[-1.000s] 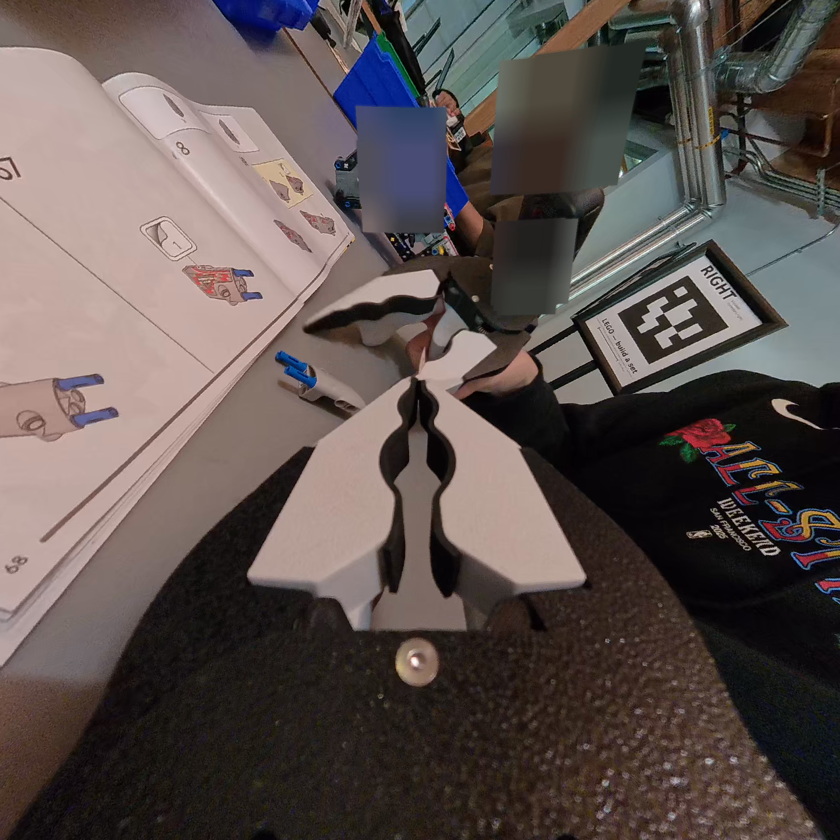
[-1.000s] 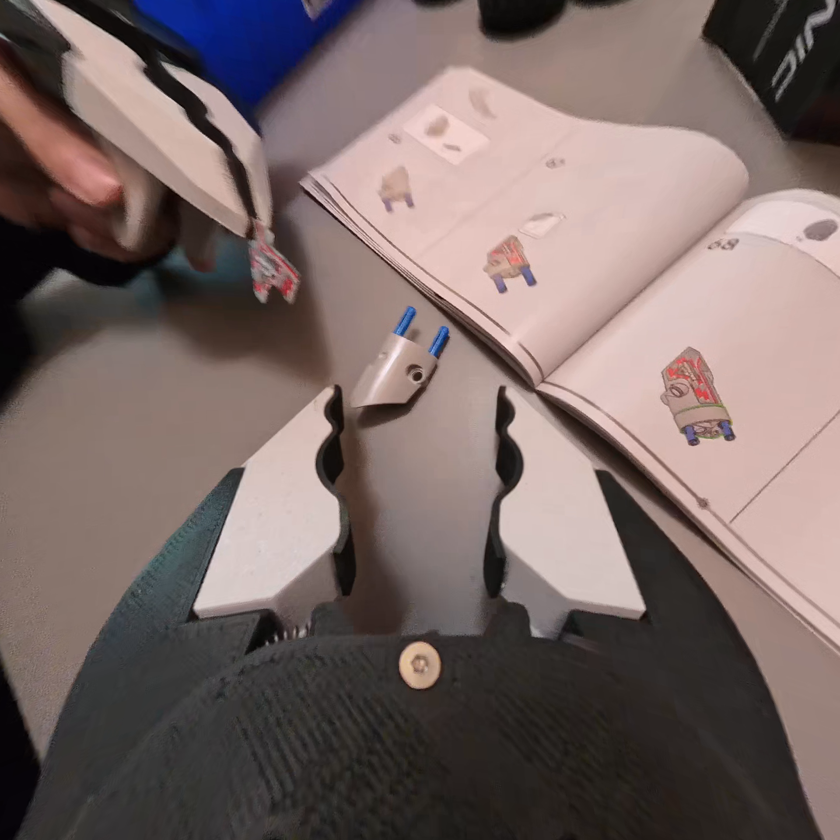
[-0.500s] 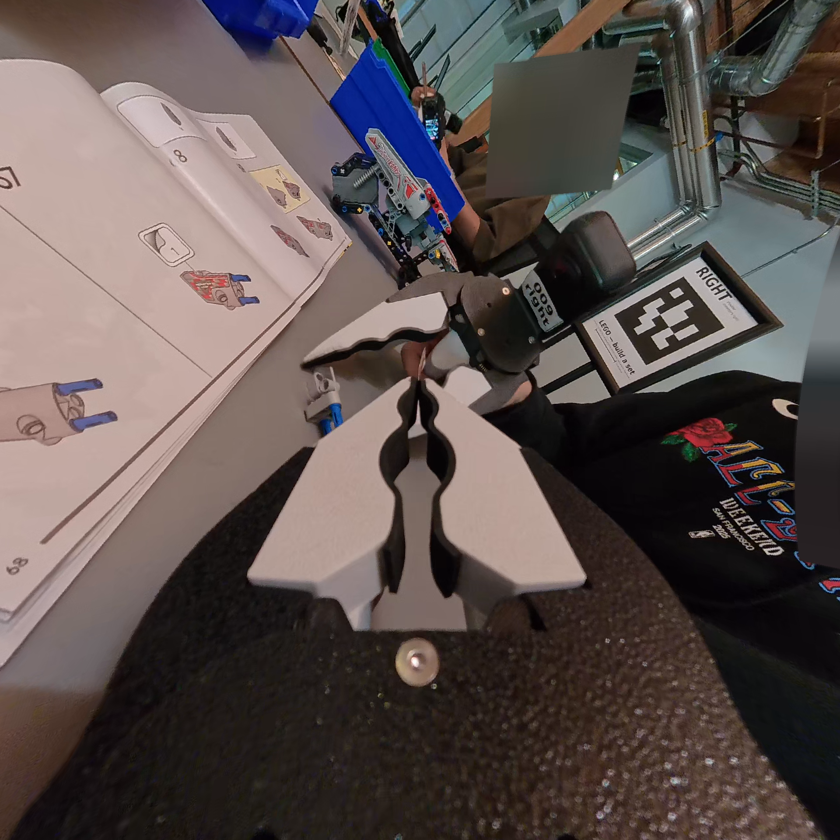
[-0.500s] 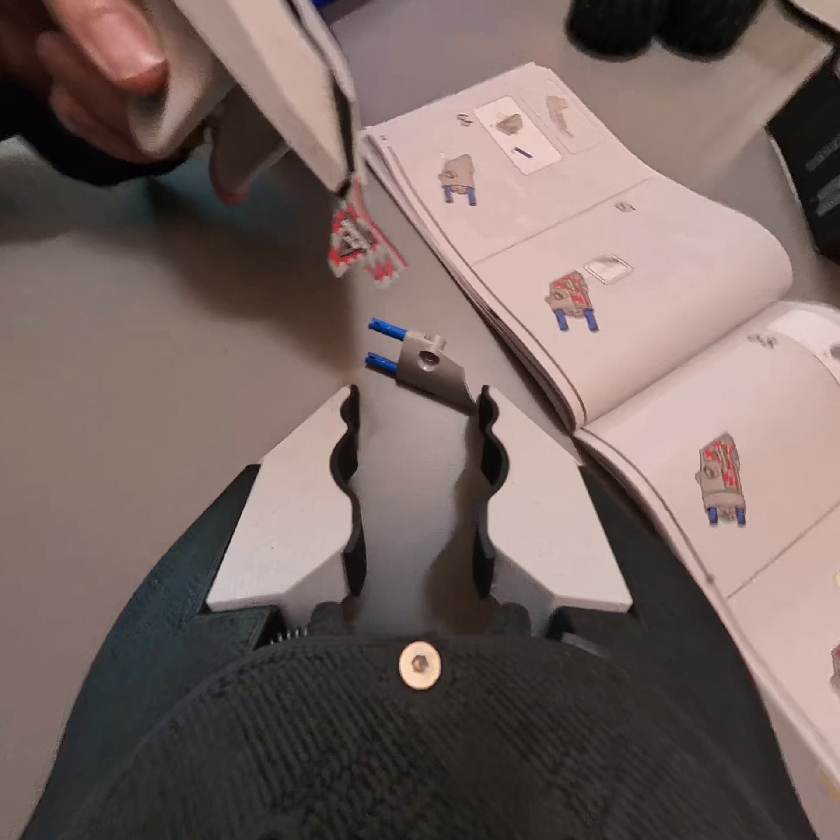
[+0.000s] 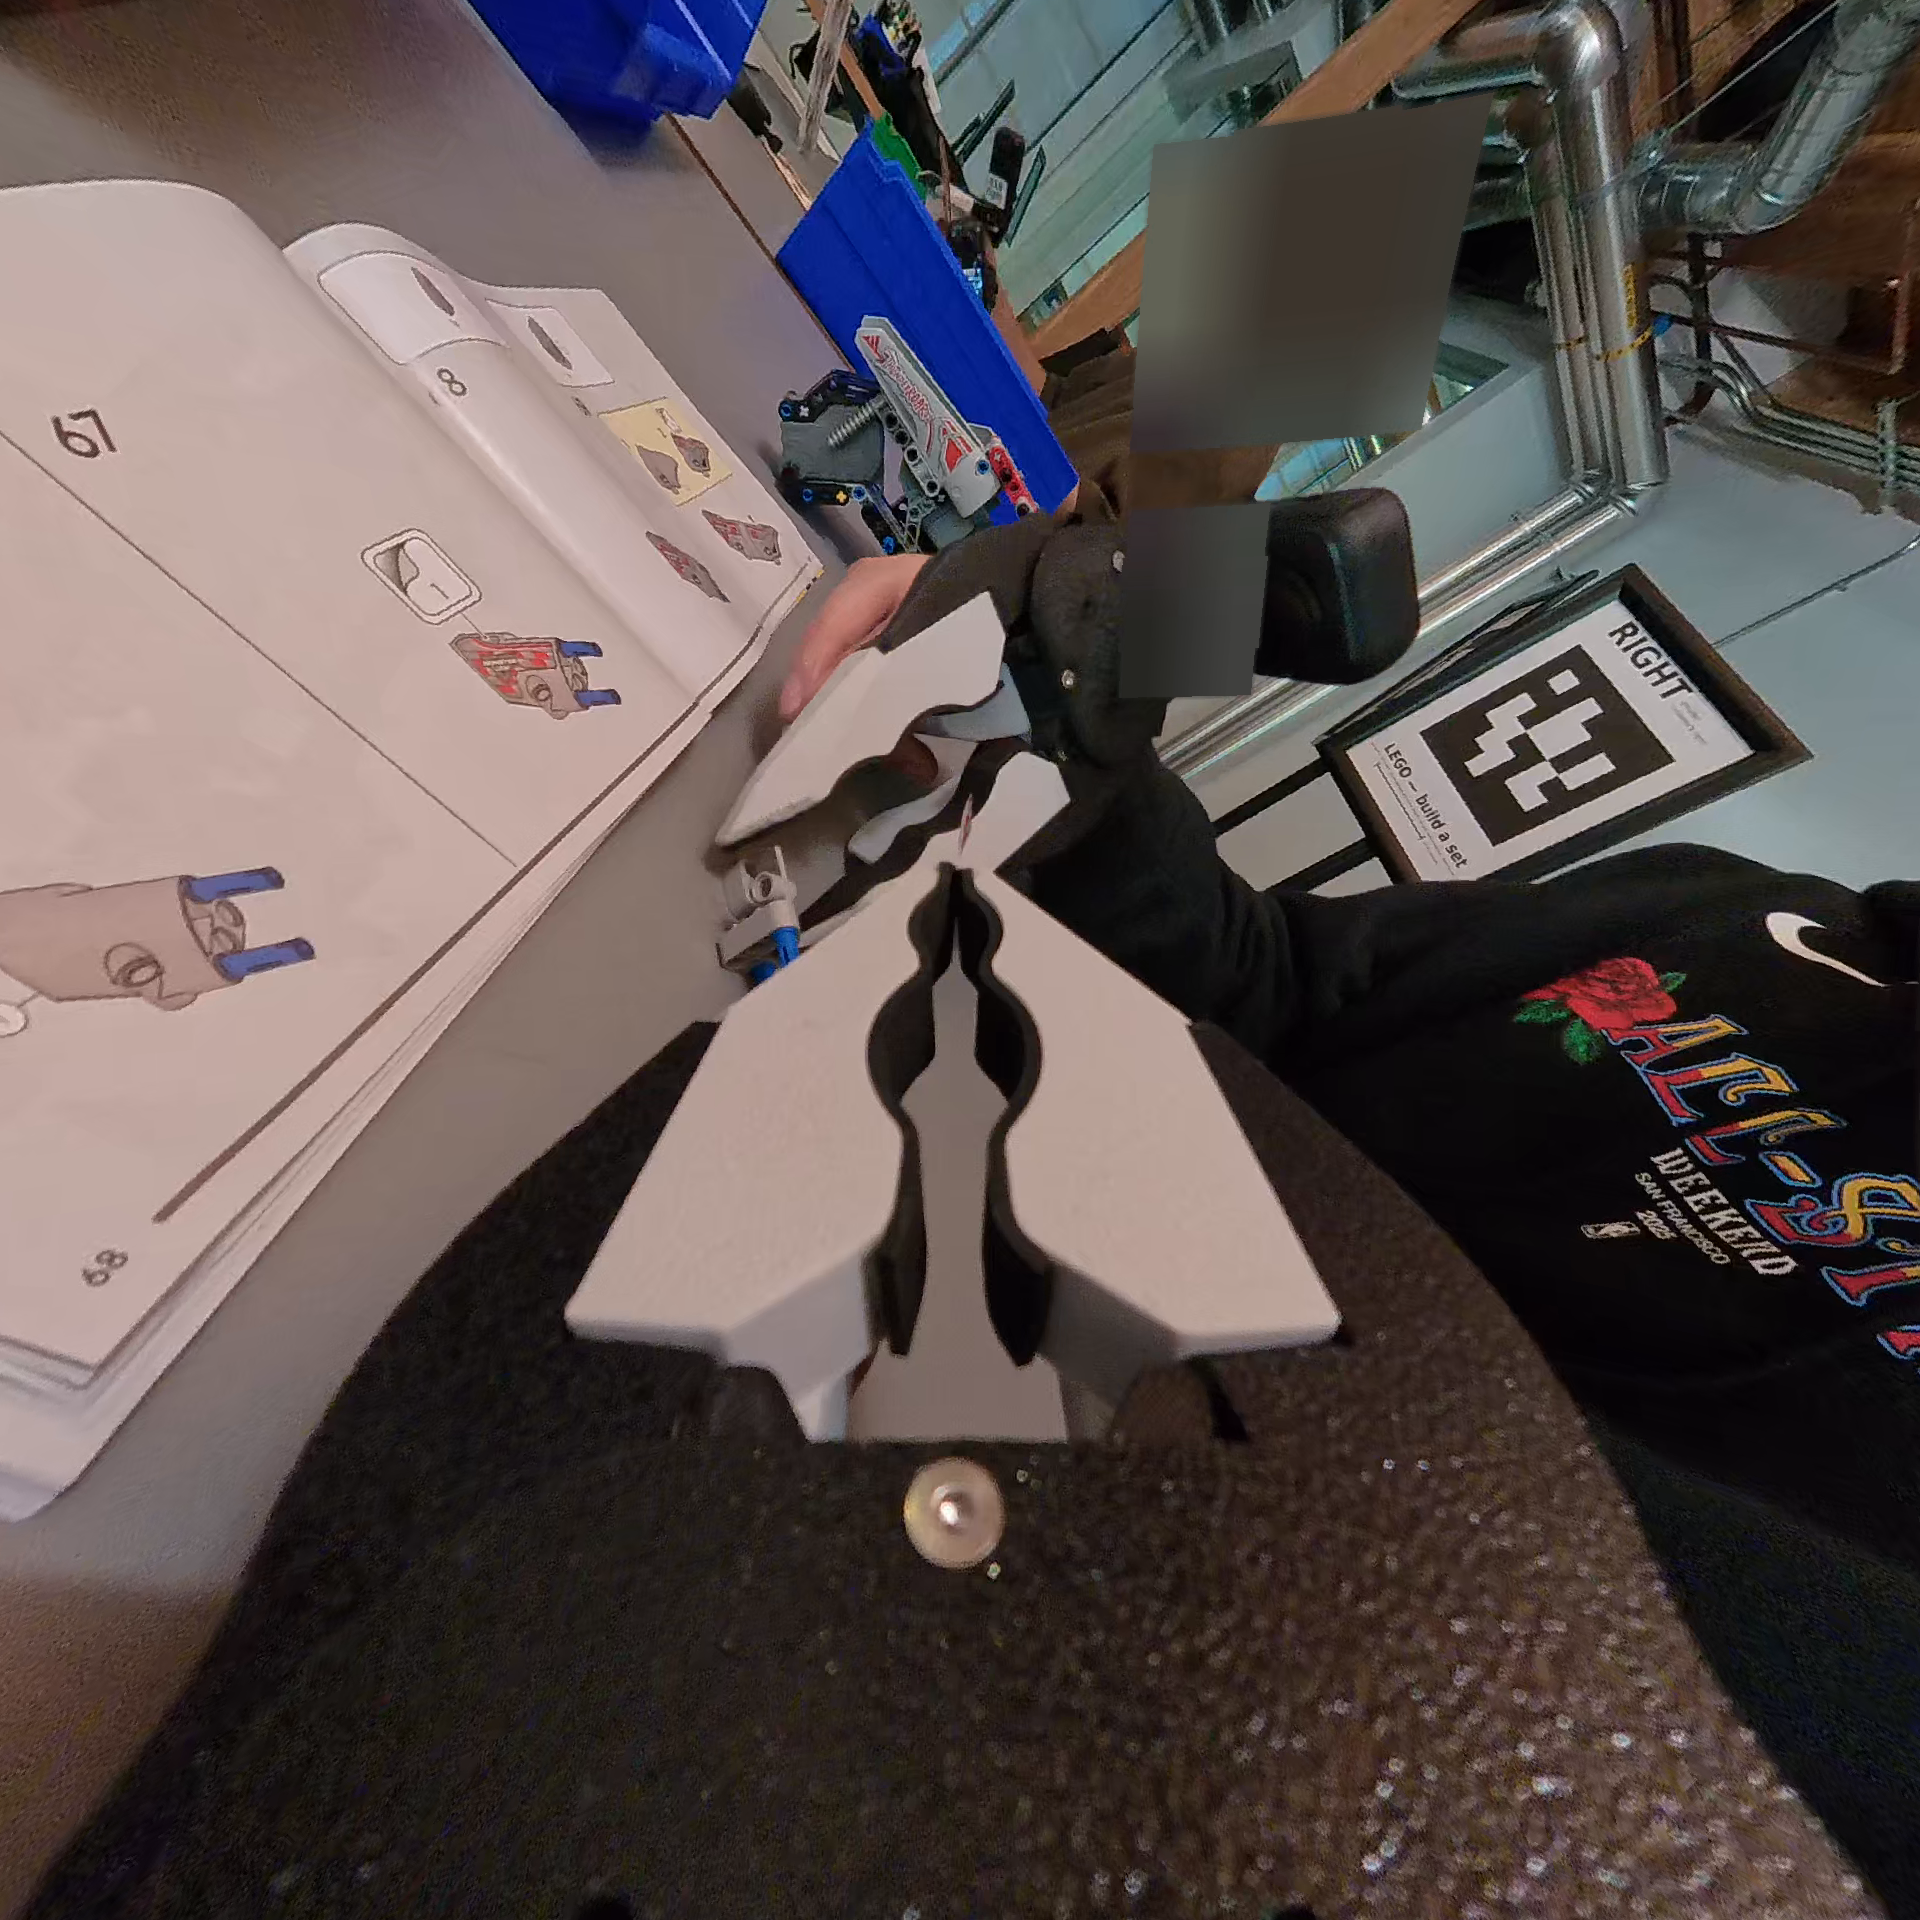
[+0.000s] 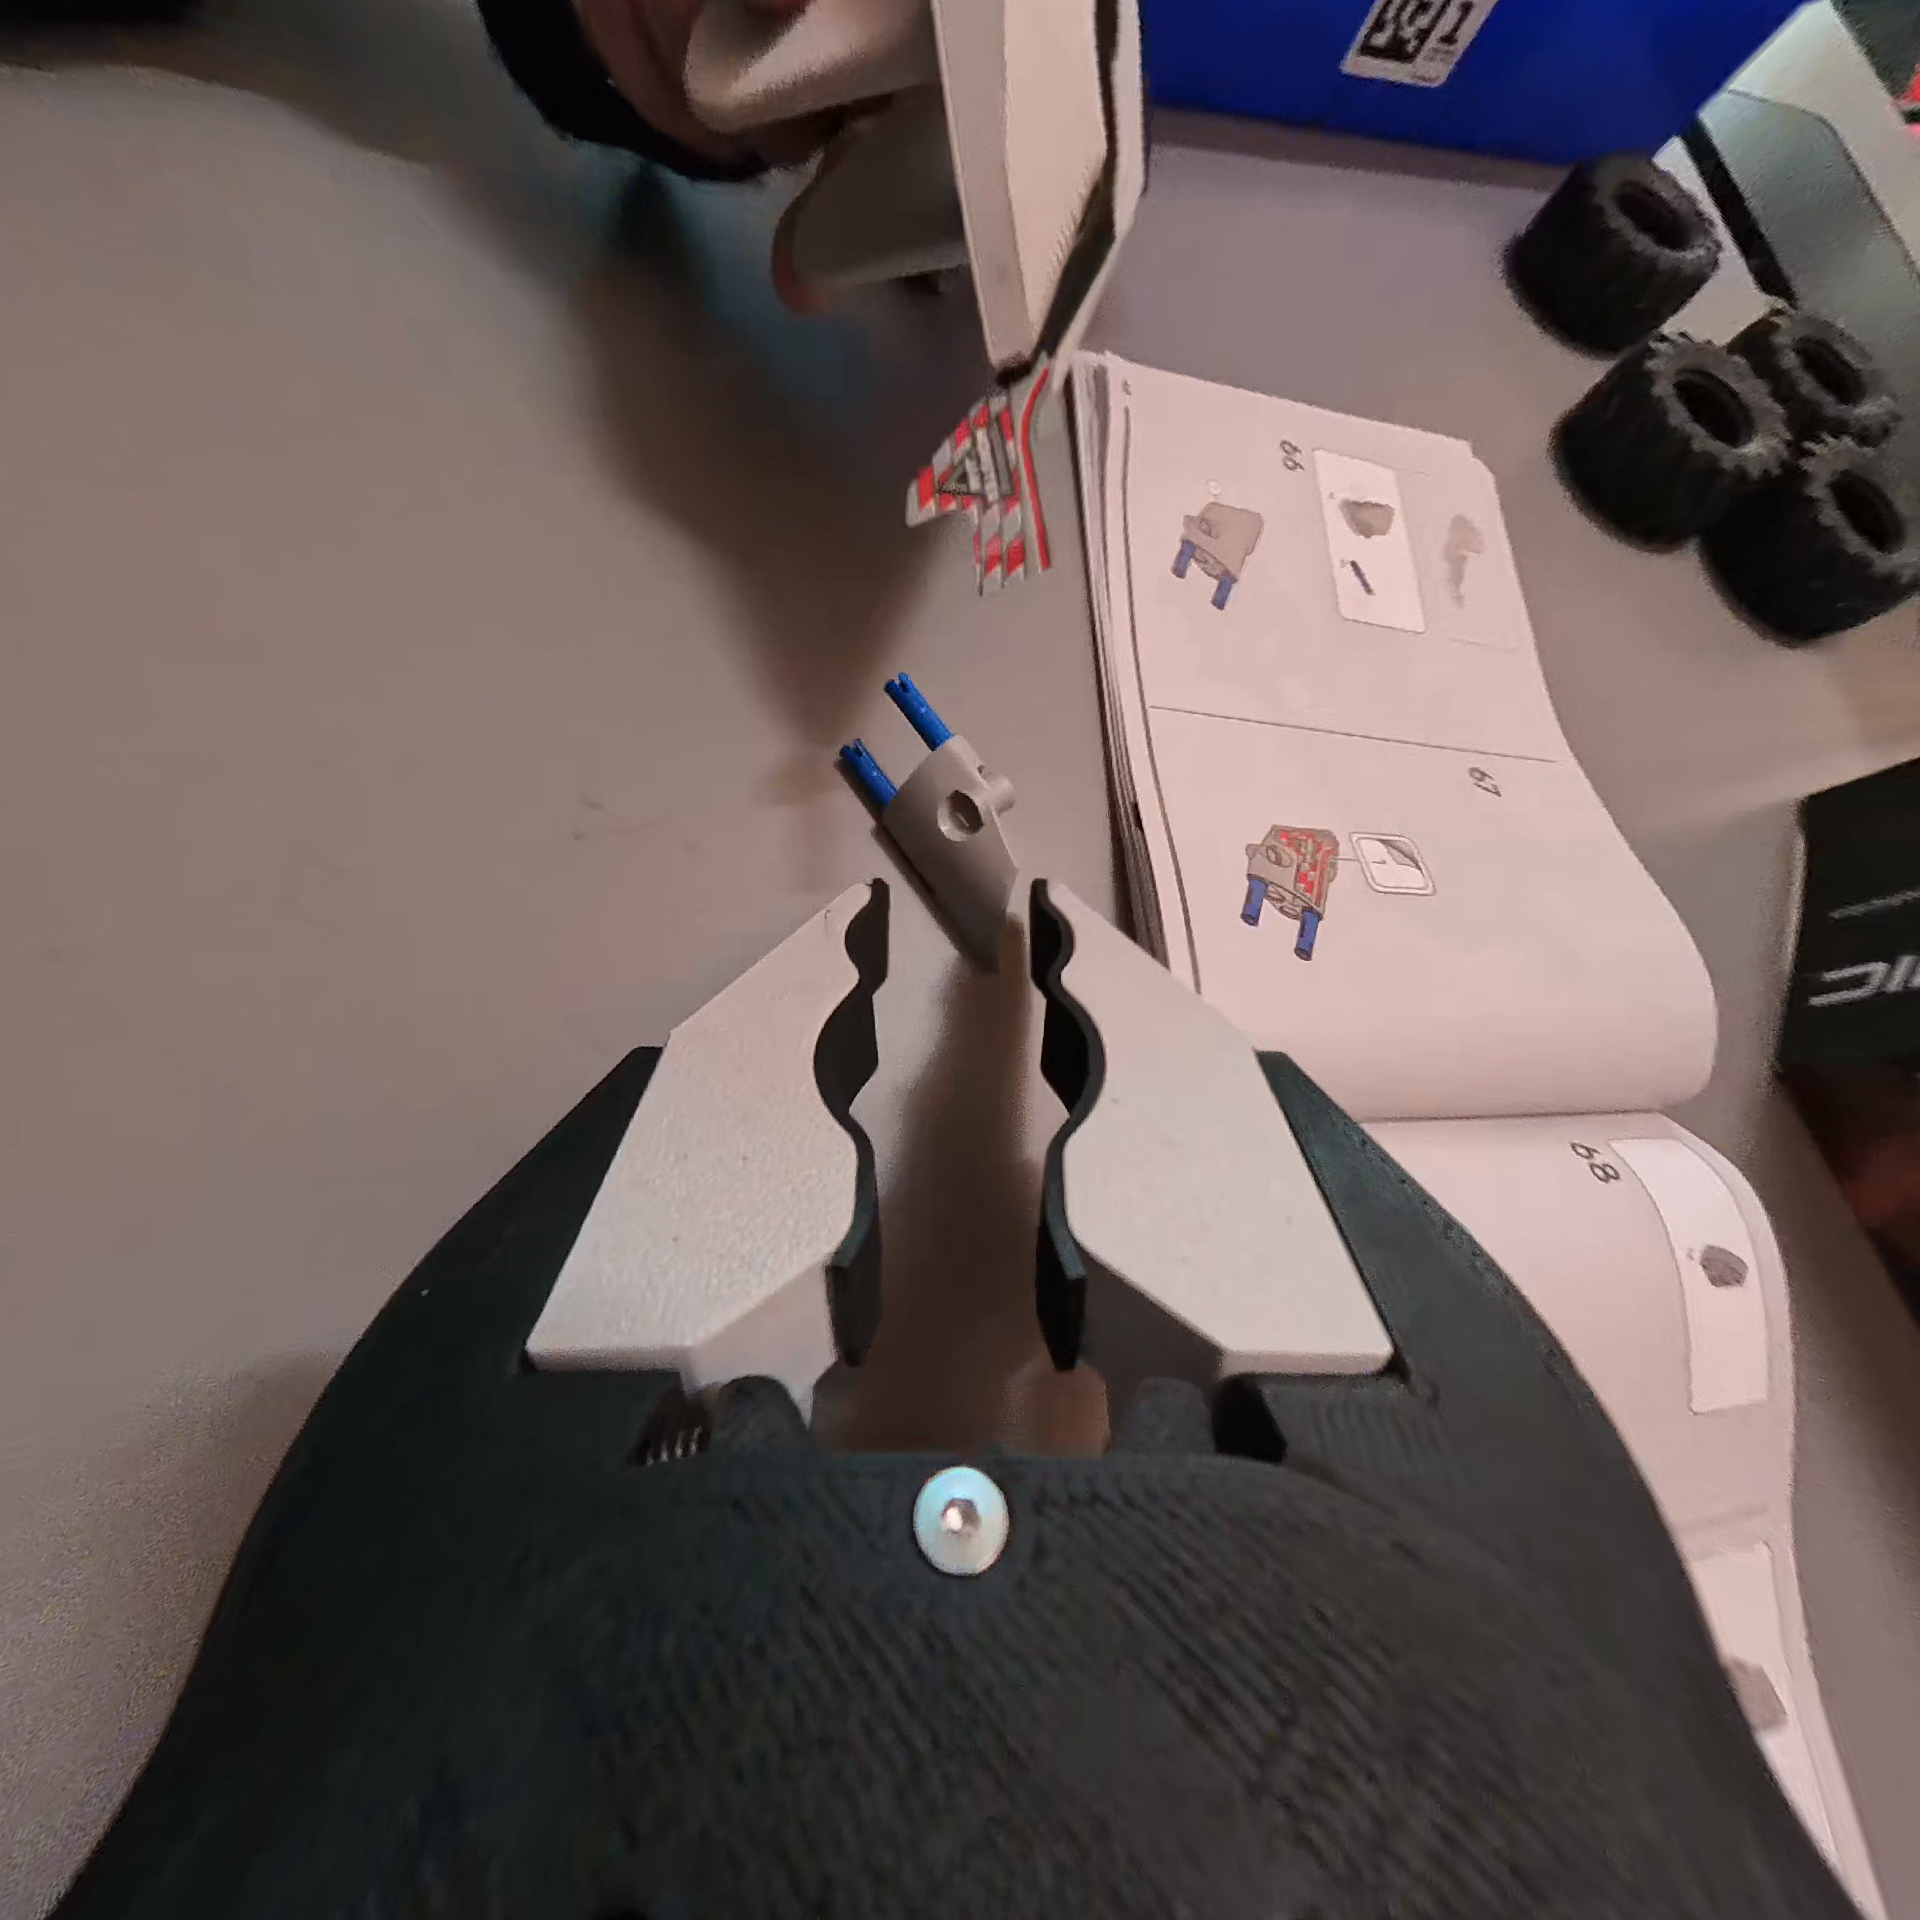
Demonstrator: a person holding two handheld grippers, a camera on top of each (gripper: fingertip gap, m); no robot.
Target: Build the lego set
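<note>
A small grey lego piece with two blue pins (image 6: 951,821) lies on the grey table beside the open instruction booklet (image 6: 1351,831). My right gripper (image 6: 956,904) is partly open, low over the table, and the piece's tapered end lies between its fingertips. The piece also shows in the left wrist view (image 5: 764,914), just under the right gripper (image 5: 800,847). My left gripper (image 5: 954,878) is shut on a red, white and grey sticker (image 6: 987,499). It holds the sticker in the air above and beyond the piece. In the left wrist view only a sliver of the sticker shows.
Several black tyres (image 6: 1714,416) lie right of the booklet, with a black box (image 6: 1860,935) nearer. Blue bins (image 5: 904,281) and a partly built model (image 5: 914,447) stand at the far table edge. A framed sign (image 5: 1538,727) stands off the table. The person's black sweatshirt (image 5: 1558,1143) is near. Spacing between my two grippers at the tips: around 8 centimeters.
My right gripper has narrowed its jaws and moved up to the grey piece, which has turned so its pins point away. The left gripper with the sticker has shifted farther off.
</note>
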